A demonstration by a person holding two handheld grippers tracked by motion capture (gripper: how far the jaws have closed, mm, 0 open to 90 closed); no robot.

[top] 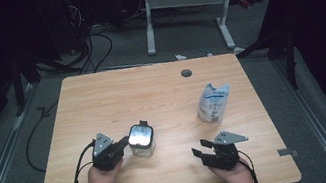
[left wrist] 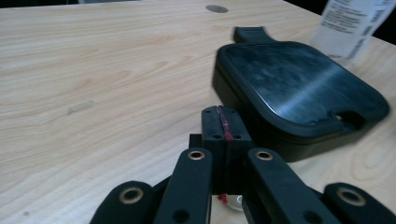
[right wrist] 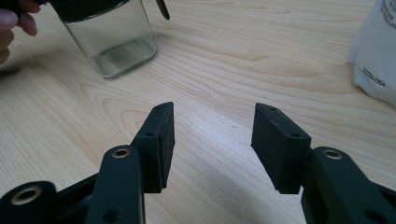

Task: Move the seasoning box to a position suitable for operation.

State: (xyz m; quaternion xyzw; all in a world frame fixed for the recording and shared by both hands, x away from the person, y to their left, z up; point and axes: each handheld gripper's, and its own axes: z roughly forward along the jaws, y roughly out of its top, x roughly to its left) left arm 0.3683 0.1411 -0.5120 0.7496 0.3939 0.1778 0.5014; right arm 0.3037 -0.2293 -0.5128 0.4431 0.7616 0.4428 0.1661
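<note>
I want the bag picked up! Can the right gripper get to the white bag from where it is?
Probably yes. The right gripper is open, and bare table lies between it and the white bag. The glass jar stands off to the other side.

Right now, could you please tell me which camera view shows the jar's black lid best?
The left gripper view: the lid is close, showing its glossy top, tab and rim notch. The high view shows it small with glare. The right gripper view catches its underside edge above the glass.

A light wooden table (top: 102, 102) carries two things — a black-lidded glass jar (top: 141, 140) and a white pouch (top: 213, 102).
</note>
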